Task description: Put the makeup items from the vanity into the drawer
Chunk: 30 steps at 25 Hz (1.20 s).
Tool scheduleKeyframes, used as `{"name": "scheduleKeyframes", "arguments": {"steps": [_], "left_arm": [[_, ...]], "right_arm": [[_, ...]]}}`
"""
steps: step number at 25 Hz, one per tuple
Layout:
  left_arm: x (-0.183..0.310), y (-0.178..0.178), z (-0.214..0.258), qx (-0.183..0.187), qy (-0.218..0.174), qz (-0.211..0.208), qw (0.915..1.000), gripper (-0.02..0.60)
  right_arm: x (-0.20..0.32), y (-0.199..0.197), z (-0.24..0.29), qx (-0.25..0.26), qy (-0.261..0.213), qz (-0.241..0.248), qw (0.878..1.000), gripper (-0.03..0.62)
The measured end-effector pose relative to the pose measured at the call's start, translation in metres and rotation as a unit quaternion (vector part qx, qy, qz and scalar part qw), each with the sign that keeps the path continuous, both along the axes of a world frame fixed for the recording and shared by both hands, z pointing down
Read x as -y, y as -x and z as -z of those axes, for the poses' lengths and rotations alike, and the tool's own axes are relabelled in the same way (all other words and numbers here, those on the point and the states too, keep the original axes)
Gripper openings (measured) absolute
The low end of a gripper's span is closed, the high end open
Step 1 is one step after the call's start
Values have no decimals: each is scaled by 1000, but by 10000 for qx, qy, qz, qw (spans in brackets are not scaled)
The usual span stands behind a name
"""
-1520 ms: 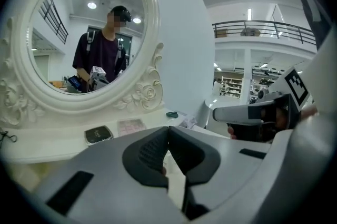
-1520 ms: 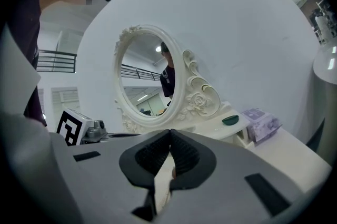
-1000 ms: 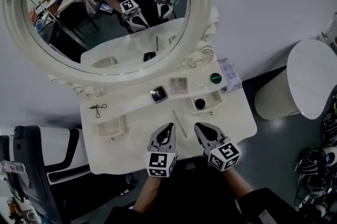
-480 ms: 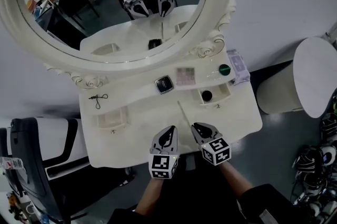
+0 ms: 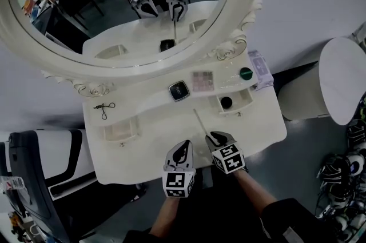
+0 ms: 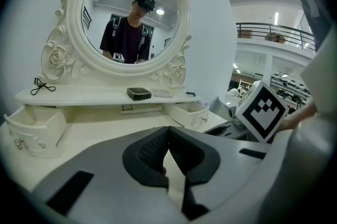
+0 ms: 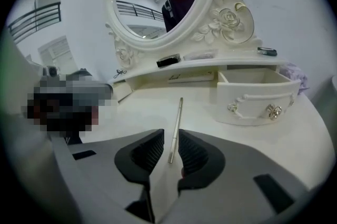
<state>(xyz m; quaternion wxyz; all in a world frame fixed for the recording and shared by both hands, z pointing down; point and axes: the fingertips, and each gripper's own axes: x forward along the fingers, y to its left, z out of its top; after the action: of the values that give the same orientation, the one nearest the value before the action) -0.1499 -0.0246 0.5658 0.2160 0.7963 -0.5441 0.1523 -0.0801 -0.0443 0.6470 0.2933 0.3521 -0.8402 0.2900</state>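
Observation:
A thin pale makeup stick (image 5: 200, 122) (image 7: 177, 123) lies on the white vanity top (image 5: 148, 144). Its near end sits between the slightly parted jaws of my right gripper (image 5: 213, 136) (image 7: 170, 136), and the pads do not press it. My left gripper (image 5: 180, 146) (image 6: 168, 136) hovers shut and empty beside it. The right drawer (image 5: 237, 106) (image 7: 258, 94) stands open with a black round item (image 5: 227, 102) inside. On the shelf rest a black compact (image 5: 178, 90) (image 6: 139, 93), a palette (image 5: 201, 80) and a green-topped jar (image 5: 246, 72).
The left drawer (image 5: 120, 131) (image 6: 31, 128) is open too. A black hair tie (image 5: 104, 110) lies on the shelf's left end, a purple pack (image 5: 261, 74) at its right. A white round bin (image 5: 343, 84) stands right, a dark chair (image 5: 34, 173) left.
My right gripper has moved in toward the stick until its near end lies between the jaws. The left gripper has stayed about where it was. The head view has shifted slightly.

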Motion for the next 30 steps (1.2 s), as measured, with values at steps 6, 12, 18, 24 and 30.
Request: {"name": "scheduleKeyframes", "arguments": {"steps": [6,12,18,24,30], "left_arm": [[0,7,-9,-71,73,57,9999,15],[4,19,-12,-117,104,158,9998,15],[6,21,-15,-149,125,161,9997,15],[7,17,-11,-161,100,81,9998,15],[12,19,5,-108,-86,87,9999,15]], "right_arm": [[2,7,-26,-556,154,76,9983,94],[3,8,-33,-821,125,-32,9965,79],[5,6,-33,-833,17,-120,9965,49],[5,2,-32,-649,181,-255,9974,44],[6,3,-6,-363,-20,-267,9990,43]]}}
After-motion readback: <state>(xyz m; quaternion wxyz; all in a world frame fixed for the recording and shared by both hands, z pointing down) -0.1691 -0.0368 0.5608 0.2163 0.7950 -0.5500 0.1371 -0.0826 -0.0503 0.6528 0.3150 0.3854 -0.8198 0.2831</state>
